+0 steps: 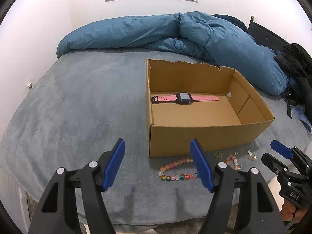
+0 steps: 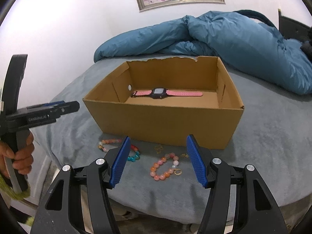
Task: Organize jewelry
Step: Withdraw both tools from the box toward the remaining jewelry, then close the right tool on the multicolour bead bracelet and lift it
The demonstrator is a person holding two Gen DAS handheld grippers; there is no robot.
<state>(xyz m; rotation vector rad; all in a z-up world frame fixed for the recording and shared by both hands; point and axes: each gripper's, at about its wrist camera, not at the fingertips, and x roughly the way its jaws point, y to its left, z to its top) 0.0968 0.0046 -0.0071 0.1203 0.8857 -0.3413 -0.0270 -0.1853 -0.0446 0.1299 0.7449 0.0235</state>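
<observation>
Your right tool (image 2: 158, 160) hangs wide open and empty, the orange bead bracelet (image 2: 164, 166) directly ahead between its blue fingers (image 2: 120, 161); your left tool (image 1: 158, 164), equally open, sits farther off.
</observation>
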